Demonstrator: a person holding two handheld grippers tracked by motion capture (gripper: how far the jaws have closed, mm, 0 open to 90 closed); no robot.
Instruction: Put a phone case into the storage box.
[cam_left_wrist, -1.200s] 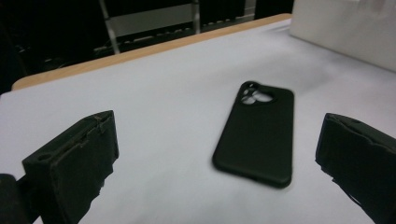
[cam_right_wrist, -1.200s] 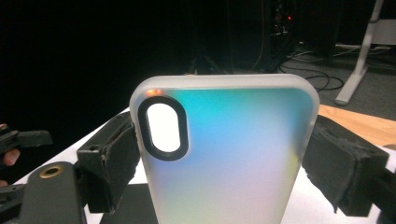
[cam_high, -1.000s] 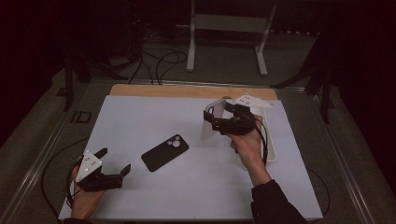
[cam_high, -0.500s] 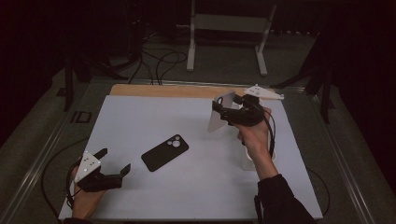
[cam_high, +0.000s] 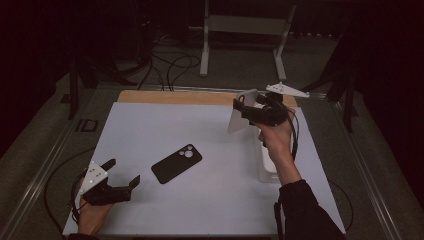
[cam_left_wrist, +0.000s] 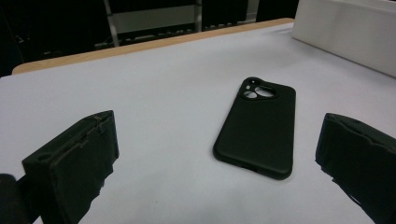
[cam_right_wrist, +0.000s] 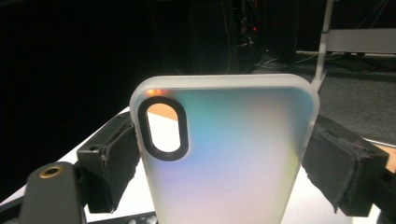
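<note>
My right gripper is raised over the back right of the white table and is shut on a translucent white phone case. In the right gripper view that case stands upright between the two black pads, its black-rimmed camera cut-out at the upper left. A black phone lies flat near the table's middle, camera end to the right. My left gripper rests low at the front left, open, pointed at the phone. In the left gripper view the phone lies ahead between the spread jaws, untouched.
A white box sits on the table under my right forearm; its side shows at the far right of the left gripper view. The table's wooden back edge and a metal stand lie beyond. Cables trail on the floor.
My right gripper has carried the white case to the right and slightly up, away from the table's middle. The left gripper and the black phone have stayed put.
</note>
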